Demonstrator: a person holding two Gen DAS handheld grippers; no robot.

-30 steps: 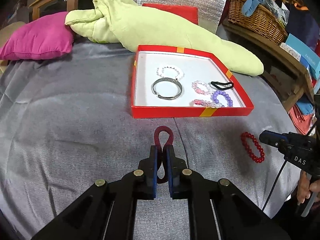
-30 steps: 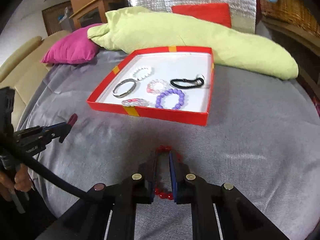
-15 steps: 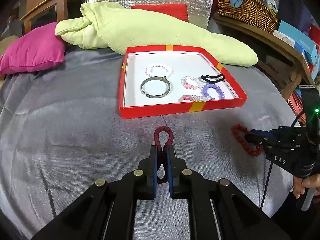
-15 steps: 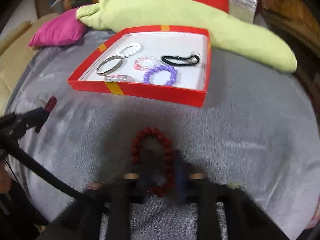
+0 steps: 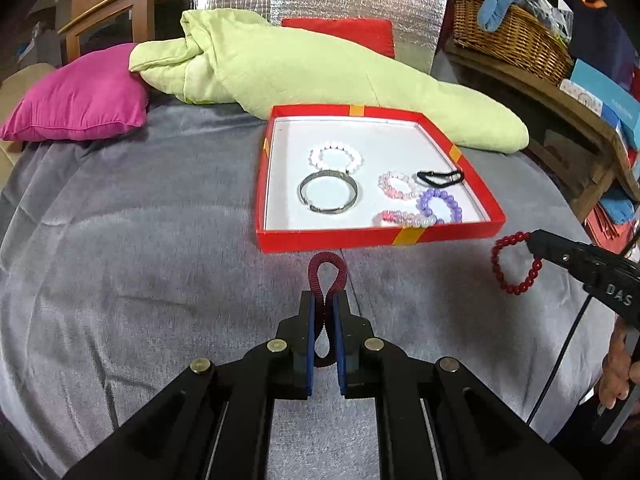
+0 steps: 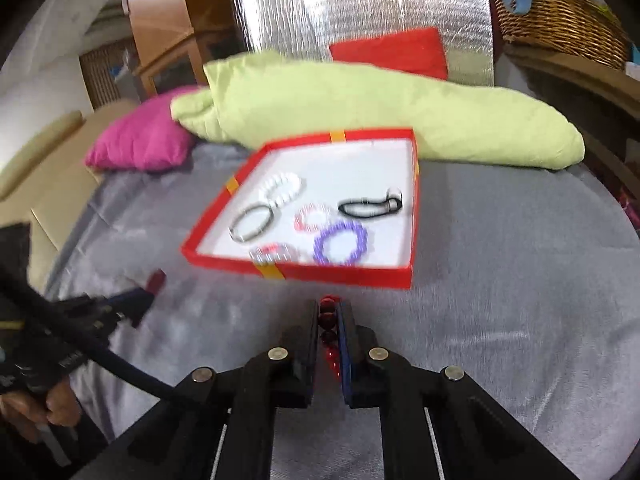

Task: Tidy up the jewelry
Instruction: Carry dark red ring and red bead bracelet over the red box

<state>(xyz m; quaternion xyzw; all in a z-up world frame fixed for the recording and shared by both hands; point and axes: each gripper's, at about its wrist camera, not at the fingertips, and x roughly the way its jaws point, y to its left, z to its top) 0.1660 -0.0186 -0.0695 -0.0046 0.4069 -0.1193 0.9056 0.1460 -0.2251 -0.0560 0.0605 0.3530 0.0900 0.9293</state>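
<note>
A red box [image 5: 332, 239] with a white floor lies on the grey cloth and holds several bracelets and a black hair tie [image 5: 440, 177]. My left gripper [image 5: 325, 300] is shut on a dark red coiled hair tie [image 5: 326, 270], held just short of the box's near wall. My right gripper [image 6: 329, 308] is shut on a red bead bracelet [image 6: 329, 320], lifted off the cloth in front of the box [image 6: 320, 272]. In the left wrist view the bracelet [image 5: 514, 264] hangs from the right gripper's tip [image 5: 534, 240], right of the box.
A light green quilt [image 5: 320, 76] and a pink cushion [image 5: 80, 96] lie behind the box. A wicker basket [image 5: 512, 36] stands on a wooden shelf at the right. A silver foil panel [image 5: 320, 0] stands at the back.
My right gripper has closed on the red bead bracelet and lifted it off the cloth toward the box. My left gripper has kept hold of the coiled hair tie, drifting slightly.
</note>
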